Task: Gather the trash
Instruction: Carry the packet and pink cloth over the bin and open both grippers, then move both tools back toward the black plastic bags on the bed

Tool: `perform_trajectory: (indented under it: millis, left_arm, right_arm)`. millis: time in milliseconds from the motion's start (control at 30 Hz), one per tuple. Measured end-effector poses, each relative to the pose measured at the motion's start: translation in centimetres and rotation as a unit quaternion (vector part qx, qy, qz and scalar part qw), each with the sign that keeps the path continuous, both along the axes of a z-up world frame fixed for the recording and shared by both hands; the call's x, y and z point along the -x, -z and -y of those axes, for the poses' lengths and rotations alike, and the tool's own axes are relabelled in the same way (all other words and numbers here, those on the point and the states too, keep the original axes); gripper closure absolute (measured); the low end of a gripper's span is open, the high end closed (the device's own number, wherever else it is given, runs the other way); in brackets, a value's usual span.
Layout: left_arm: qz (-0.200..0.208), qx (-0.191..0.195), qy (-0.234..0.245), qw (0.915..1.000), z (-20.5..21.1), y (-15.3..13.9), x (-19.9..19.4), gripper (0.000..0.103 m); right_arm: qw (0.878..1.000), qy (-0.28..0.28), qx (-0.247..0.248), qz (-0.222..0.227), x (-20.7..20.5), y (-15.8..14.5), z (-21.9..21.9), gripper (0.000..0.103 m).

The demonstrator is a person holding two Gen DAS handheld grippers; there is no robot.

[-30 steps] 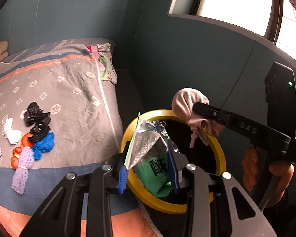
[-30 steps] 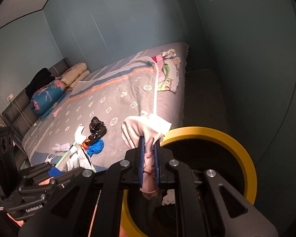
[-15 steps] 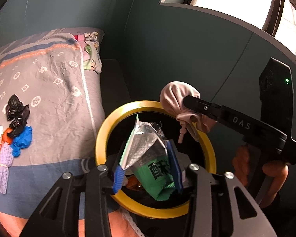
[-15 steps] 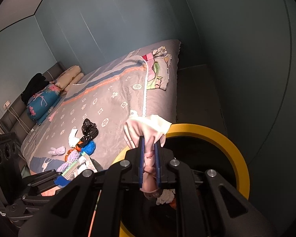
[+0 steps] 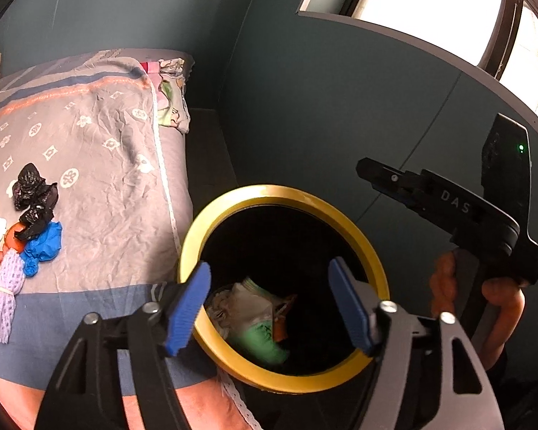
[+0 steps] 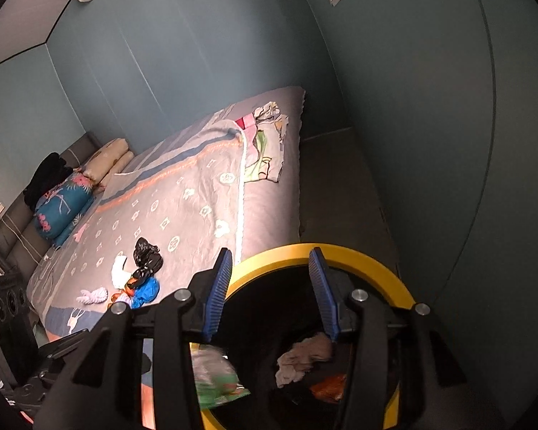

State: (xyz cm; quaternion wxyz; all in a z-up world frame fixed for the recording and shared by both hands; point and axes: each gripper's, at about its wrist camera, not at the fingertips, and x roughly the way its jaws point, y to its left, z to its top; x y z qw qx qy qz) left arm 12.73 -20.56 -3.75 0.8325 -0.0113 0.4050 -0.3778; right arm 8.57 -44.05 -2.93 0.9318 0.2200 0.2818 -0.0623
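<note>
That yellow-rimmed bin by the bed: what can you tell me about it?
The bin is round, with a glossy yellow rim and a dark inside. It stands on the floor against the bed, near the blue-grey wall. Inside lie a green and silver wrapper, a crumpled pinkish cloth and something orange. Both open claws hover over it.

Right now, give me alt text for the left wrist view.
Open left tool over a yellow-rimmed bin holding a green wrapper. More trash lies on the bed at left; the right tool is at right.

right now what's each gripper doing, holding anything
left gripper: open, holding nothing, over the yellow-rimmed bin.
right gripper: open, holding nothing, over the same bin.
</note>
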Motion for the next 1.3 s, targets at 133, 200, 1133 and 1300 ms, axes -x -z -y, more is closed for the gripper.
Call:
perform_trajectory:
  millis: [133, 200, 1133, 1300]
  left_arm:
    - [0.007, 0.009, -0.007, 0.9999, -0.8, -0.6, 0.1, 0.021]
    - [0.017, 0.01, -0.019, 0.9996, -1.5, -0.9, 0.0, 0.015]
    - [0.056, -0.012, -0.208, 0.9765, -18.8, -0.8, -3.9, 0.009]
    - [0.043, -0.014, -0.231, 0.9719, -21.5, 0.5, -4.8, 0.009]
  right_arm:
    - [1.0, 0.001, 0.006, 0.005, -0.1, -0.4, 0.0, 0.059]
    - [1.0, 0.0, 0.007, 0.009, -0.1, -0.6, -0.1, 0.059]
    - [0.987, -0.154, 0.025, 0.026, -8.0, -5.0, -14.6, 0.059]
    - [0.985, -0.171, 0.027, 0.012, -10.3, -4.7, -16.8, 0.059]
